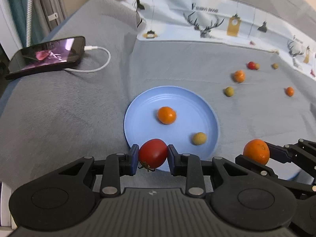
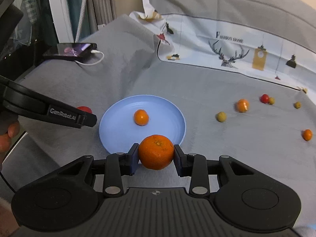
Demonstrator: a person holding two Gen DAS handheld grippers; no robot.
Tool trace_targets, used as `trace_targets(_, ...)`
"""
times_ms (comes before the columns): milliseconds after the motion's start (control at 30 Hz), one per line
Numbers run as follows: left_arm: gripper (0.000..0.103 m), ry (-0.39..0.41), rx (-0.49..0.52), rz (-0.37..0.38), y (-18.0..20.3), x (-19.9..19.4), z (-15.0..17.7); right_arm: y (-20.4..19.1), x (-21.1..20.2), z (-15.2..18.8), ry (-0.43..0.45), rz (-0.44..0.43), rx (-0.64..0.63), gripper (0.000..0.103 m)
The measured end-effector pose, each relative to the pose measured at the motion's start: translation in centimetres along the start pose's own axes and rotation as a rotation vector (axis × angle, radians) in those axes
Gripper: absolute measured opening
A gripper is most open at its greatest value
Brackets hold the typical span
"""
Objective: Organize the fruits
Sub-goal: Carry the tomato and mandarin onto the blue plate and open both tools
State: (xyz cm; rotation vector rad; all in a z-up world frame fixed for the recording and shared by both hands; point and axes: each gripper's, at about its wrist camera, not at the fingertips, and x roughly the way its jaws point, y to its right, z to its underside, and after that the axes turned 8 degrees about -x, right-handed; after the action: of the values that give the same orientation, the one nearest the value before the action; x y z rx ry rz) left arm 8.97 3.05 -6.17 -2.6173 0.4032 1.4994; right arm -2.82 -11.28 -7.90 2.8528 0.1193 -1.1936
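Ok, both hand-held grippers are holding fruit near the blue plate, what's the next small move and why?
Probably lower both a little over the blue plate: the left hand-held gripper holds a tomato at its near rim, the right hand-held gripper an orange.

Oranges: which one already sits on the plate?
The small orange near the middle of the blue plate; another is held in the right gripper, the others lie on the cloth.

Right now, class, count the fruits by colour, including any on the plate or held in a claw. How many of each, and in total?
Orange fruits: 4
Red fruits: 2
Yellow-green fruits: 4
Total: 10
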Motion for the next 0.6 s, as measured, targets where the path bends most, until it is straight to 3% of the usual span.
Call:
trace_targets(500, 0.036, -0.097, 0.025, -0.064, 0.0, 9.0, -3.0, 1.1, 9.1, -1.5, -0.092, -0.054, -0.044, 0.038)
trace_targets(567, 0.062, -0.083, 0.022, -0.053, 0.0, 8.9, -3.4, 1.1, 9.8, -2.0, -0.091, -0.06, -0.054, 0.039)
trace_targets(600, 0.089, -0.063, 0.016, -0.052, -0.1, 8.6, -3.5, 1.0, 10.1, -2.4, -0.091, -0.07, -0.062, 0.04)
